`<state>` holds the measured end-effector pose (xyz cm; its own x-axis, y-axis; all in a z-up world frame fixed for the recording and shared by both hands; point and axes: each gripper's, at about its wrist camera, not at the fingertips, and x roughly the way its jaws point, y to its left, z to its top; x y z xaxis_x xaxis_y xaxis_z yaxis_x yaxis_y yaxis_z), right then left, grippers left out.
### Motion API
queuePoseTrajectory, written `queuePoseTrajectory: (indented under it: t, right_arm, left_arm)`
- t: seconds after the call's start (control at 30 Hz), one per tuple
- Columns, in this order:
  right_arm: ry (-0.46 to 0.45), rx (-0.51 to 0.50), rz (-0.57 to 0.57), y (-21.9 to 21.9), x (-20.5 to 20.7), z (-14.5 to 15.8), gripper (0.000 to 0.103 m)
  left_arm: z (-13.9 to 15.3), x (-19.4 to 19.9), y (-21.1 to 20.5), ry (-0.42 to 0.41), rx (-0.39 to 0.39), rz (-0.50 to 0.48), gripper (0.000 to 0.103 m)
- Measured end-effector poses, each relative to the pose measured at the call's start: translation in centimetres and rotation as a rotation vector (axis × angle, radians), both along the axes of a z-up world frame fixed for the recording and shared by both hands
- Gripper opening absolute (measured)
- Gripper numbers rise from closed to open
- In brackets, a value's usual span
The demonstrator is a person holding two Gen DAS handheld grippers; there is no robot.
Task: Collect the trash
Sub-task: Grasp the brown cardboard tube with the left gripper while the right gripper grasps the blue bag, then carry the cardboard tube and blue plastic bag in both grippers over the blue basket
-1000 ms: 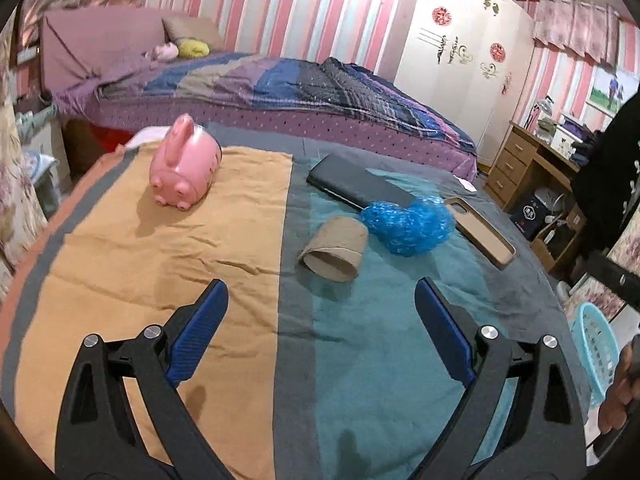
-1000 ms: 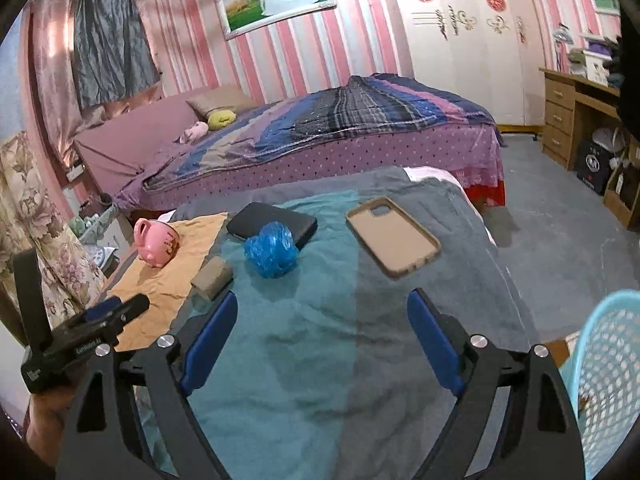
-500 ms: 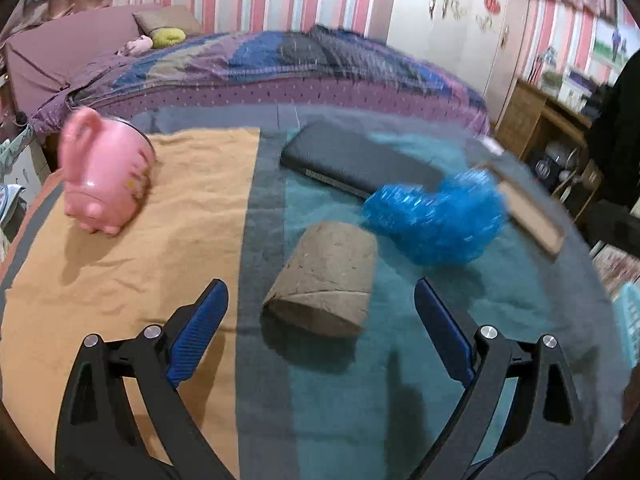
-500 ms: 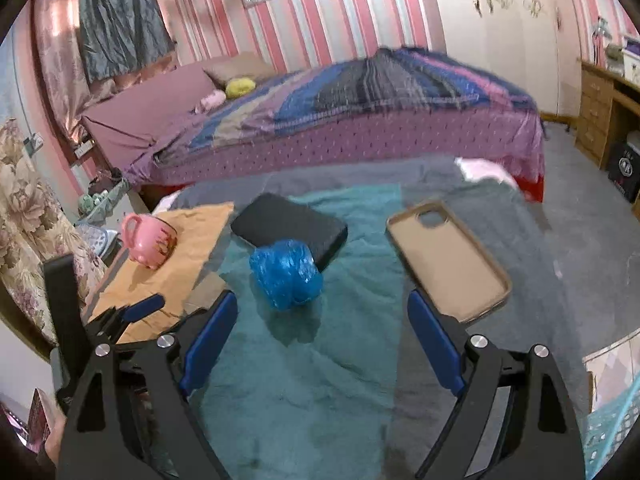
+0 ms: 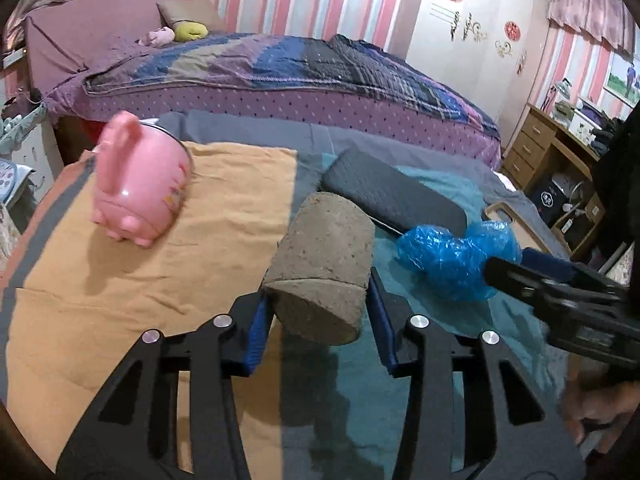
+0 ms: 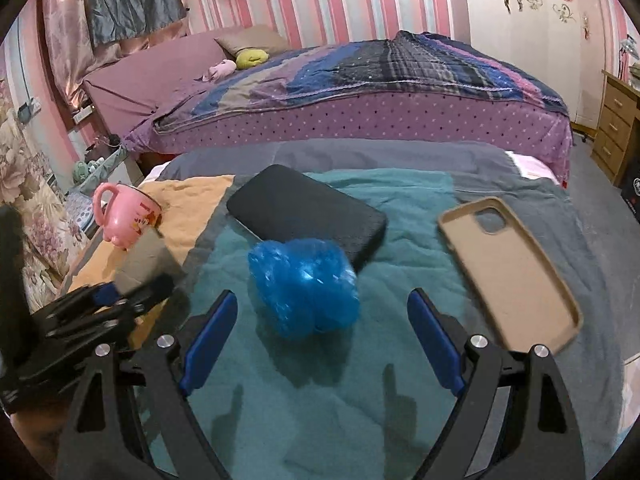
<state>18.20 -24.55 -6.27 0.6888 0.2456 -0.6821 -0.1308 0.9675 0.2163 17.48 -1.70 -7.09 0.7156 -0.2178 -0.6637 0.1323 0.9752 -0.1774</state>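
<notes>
Left gripper has just been closing, blue pads against one cardboard tube on the blanket. Right gripper, tilted down, gapes before one blue wad. Beyond: one dark pad, one mug, one phone case.

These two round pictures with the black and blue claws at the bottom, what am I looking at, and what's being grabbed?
A person holds a hand-operated gripper in each hand, with a wide-angle camera on each looking along its fingers. In the left view, the left gripper has just been closing around a cardboard roll, its pads now against the sides. In the right view, the right gripper stands open behind a crumpled blue plastic bag, not touching it. Also on the blanket: a pink mug, a black case and a tan phone case.
</notes>
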Motion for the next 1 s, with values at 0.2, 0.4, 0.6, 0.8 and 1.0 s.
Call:
queuePoseTrajectory:
  t: [0.2, 0.4, 0.6, 0.8, 1.0]
  right_arm:
    - [0.052, -0.035, 0.009, 1.7, 1.5, -1.6, 0.048]
    - [-0.003, -0.039, 0.041, 2.0, -1.6, 0.3, 0.031]
    - [-0.086, -0.036, 0.049, 0.0, -6.9, 2.4, 0.031]
    - [-0.191, 0.018, 0.002, -4.1, -13.4, 5.5, 0.031]
    - [-0.275, 0.024, -0.102, -9.4, -21.5, 5.5, 0.031]
  left_arm:
    - [0.8, -0.9, 1.5, -0.012, -0.024, 0.026, 0.043]
    - [2.0, -3.0, 2.4, -0.056, -0.026, 0.03, 0.043]
    - [3.3, -6.9, 0.1, -0.114, 0.006, -0.054, 0.043]
    - [4.2, -11.7, -2.7, -0.14, 0.001, -0.11, 0.043]
    - [5.0, -16.4, -5.5, -0.145, 0.0, -0.136, 0.043]
